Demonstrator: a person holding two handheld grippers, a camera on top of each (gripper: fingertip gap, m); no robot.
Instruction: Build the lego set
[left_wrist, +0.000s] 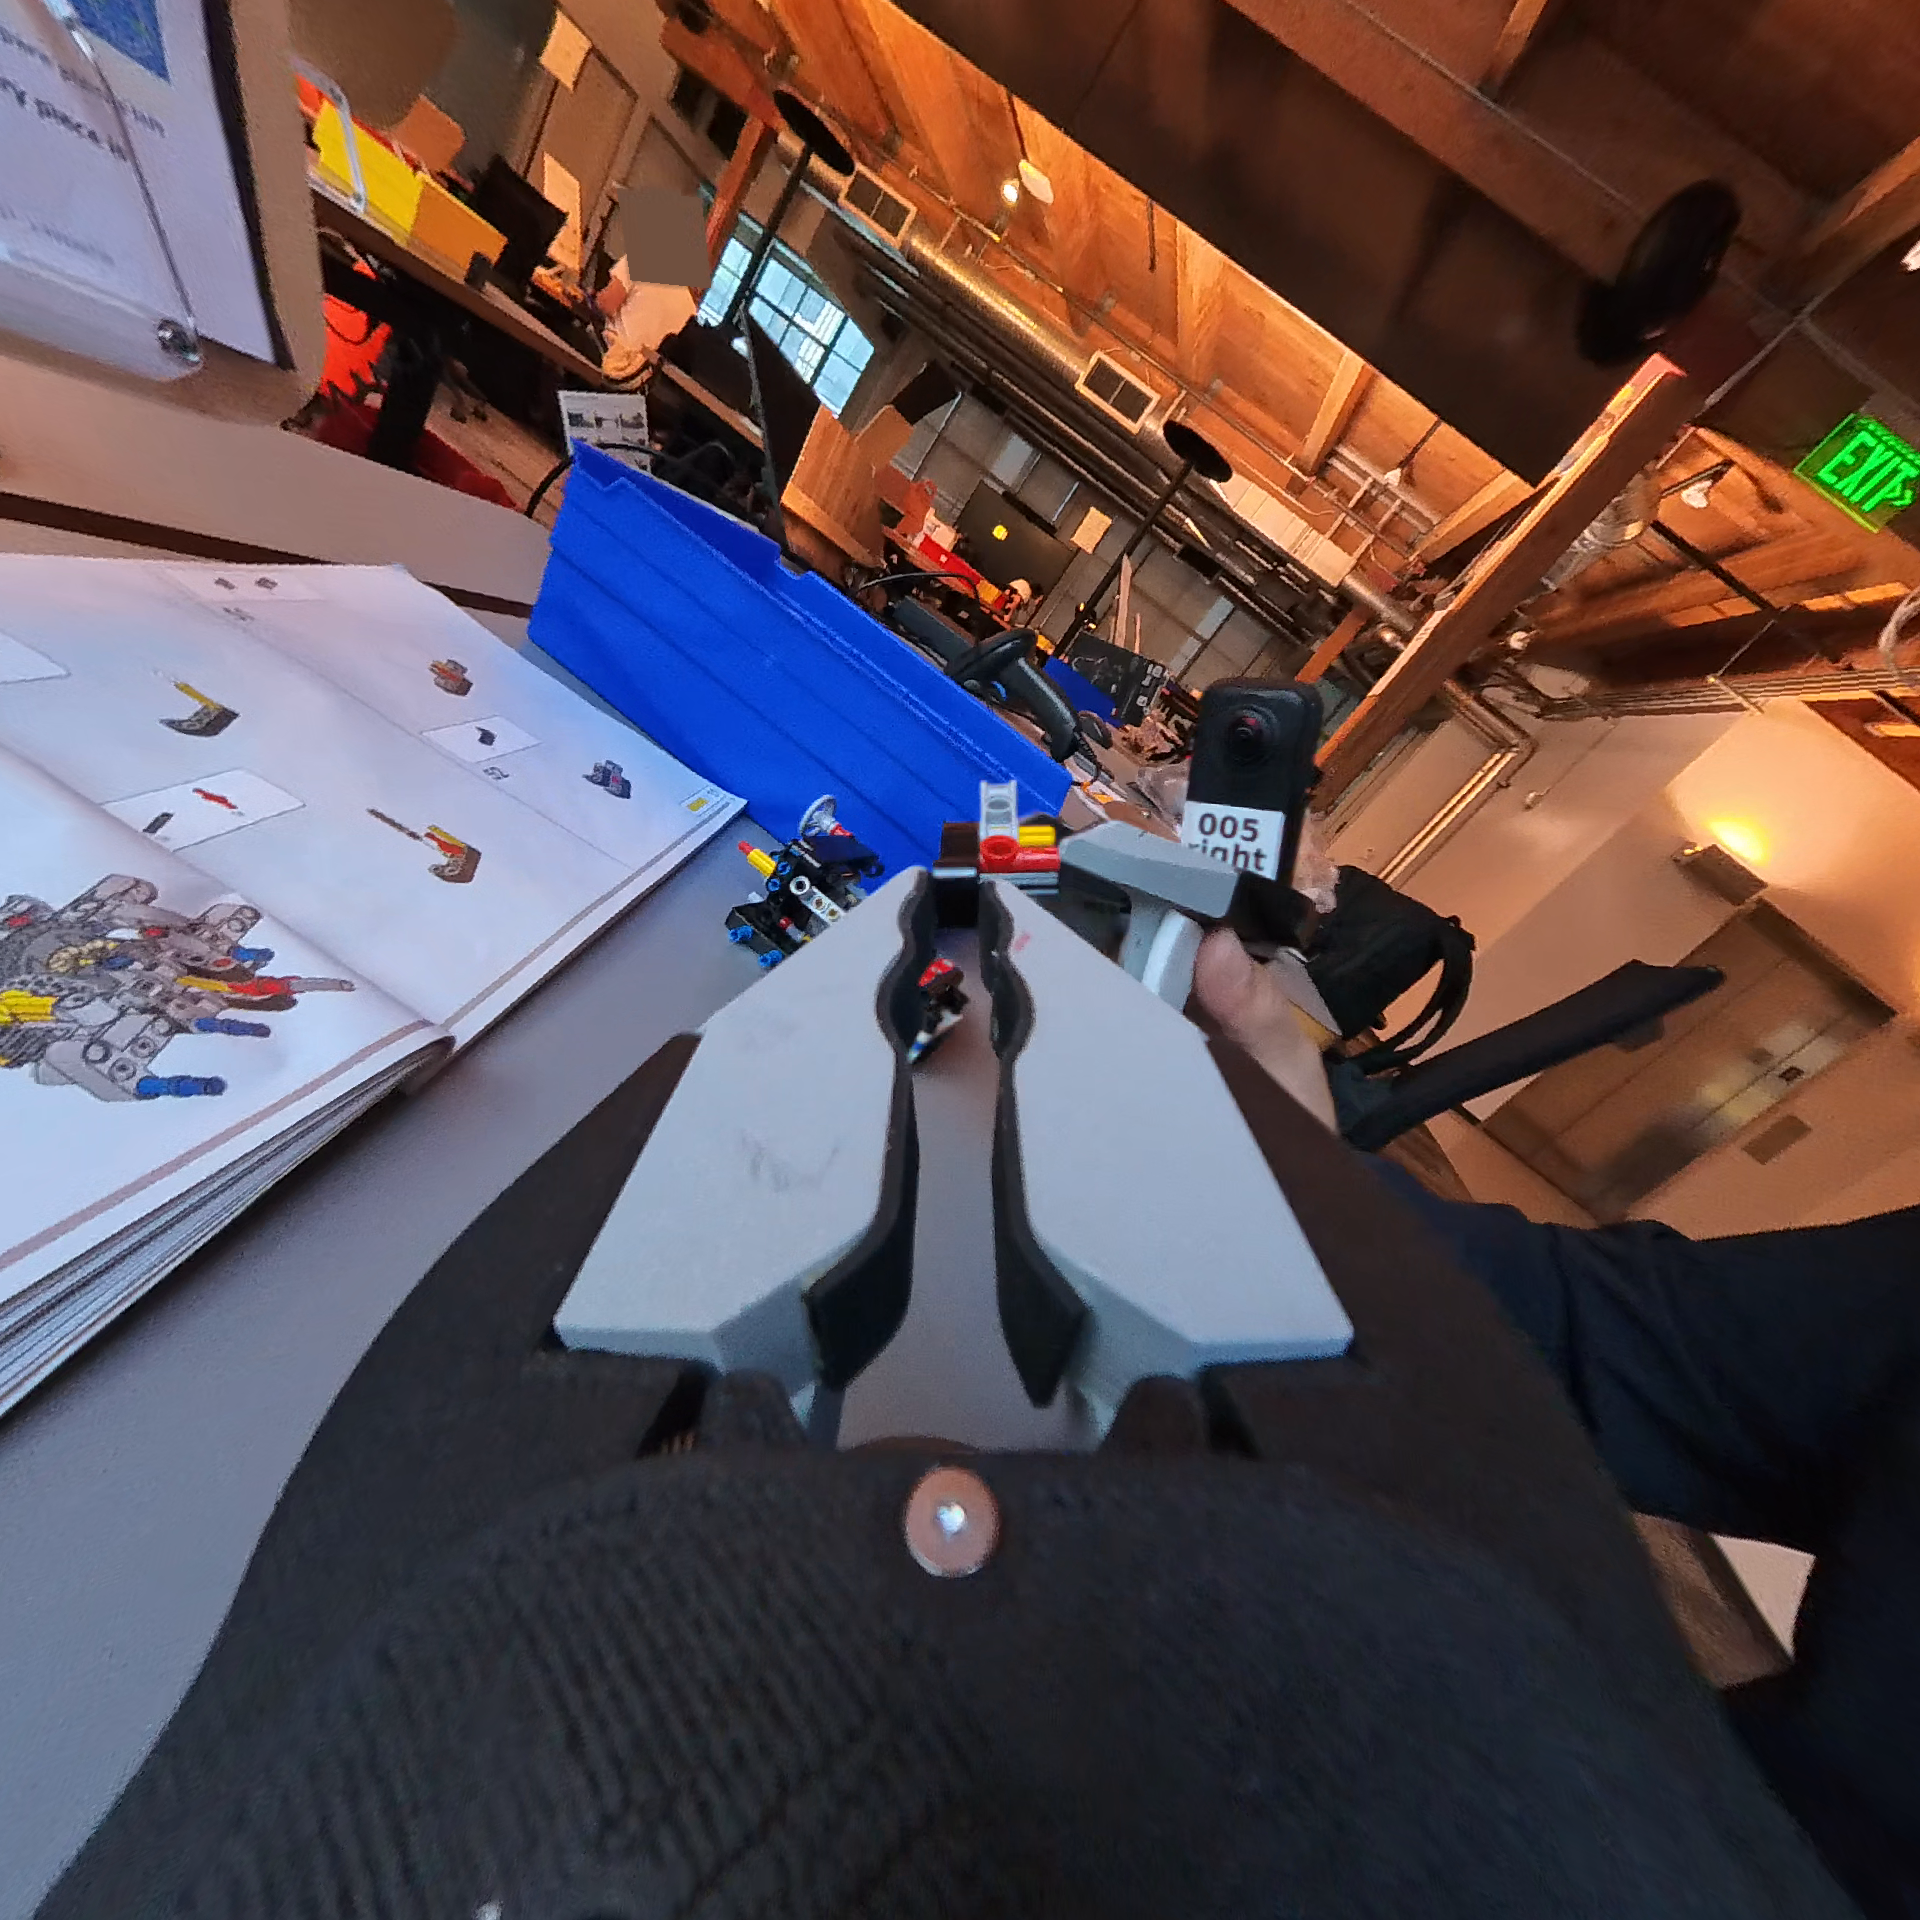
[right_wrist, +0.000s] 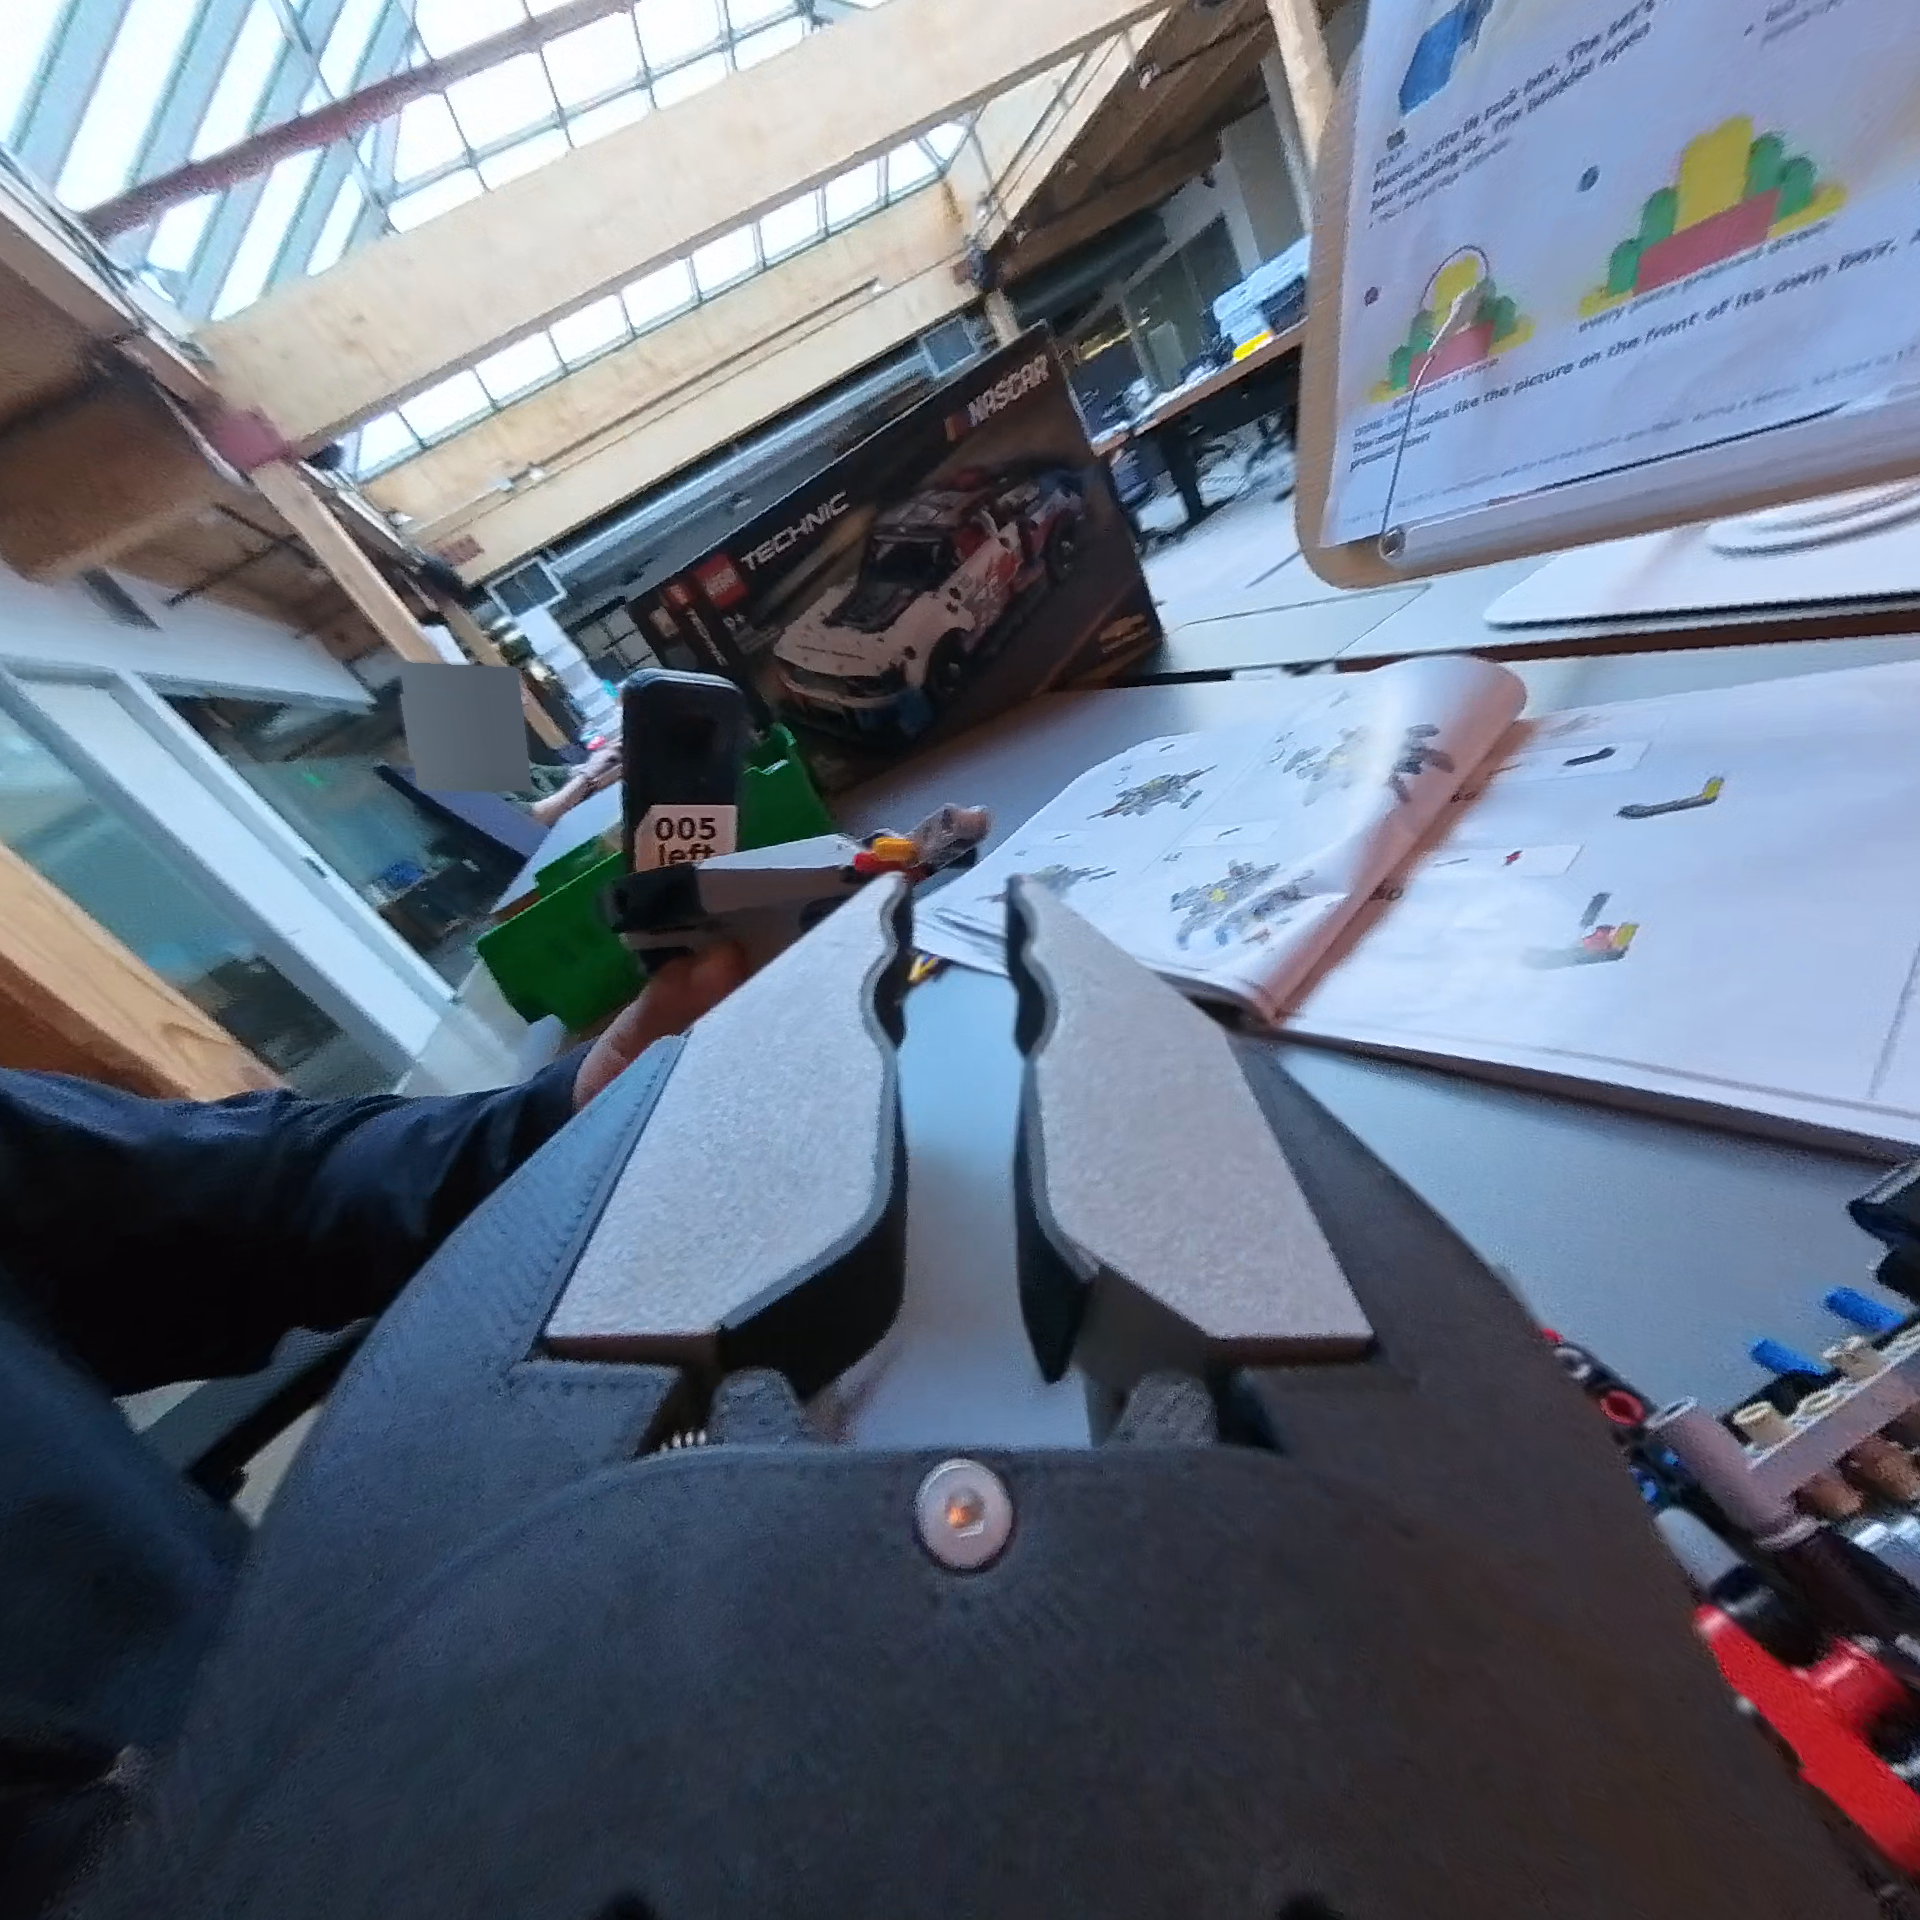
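Left gripper (left_wrist: 954, 904): jaws clamped on the black end of a small brick assembly (left_wrist: 1003, 850), held up off the desk (left_wrist: 582, 1039).
Brick assembly: black, red, yellow and pale grey pieces; it juts past the fingertips, its right end just beside the right gripper's grey fingers.
Right gripper (right_wrist: 958, 902): jaws apart with bare space between them; the tips sit near the held assembly, not gripping it.
Below the left jaws: another small piece with red and black parts, position hard to tell.
Second brick model (left_wrist: 795, 883): black with yellow and blue pins, resting on the desk left of the left gripper.
Instruction booklet (left_wrist: 312, 790): lying open on the desk, far left.
Blue bin (left_wrist: 748, 644): beyond the second model.
Boxed car set (right_wrist: 904, 582): upright at the desk's far side.
Green bin (right_wrist: 561, 935): behind the left gripper.
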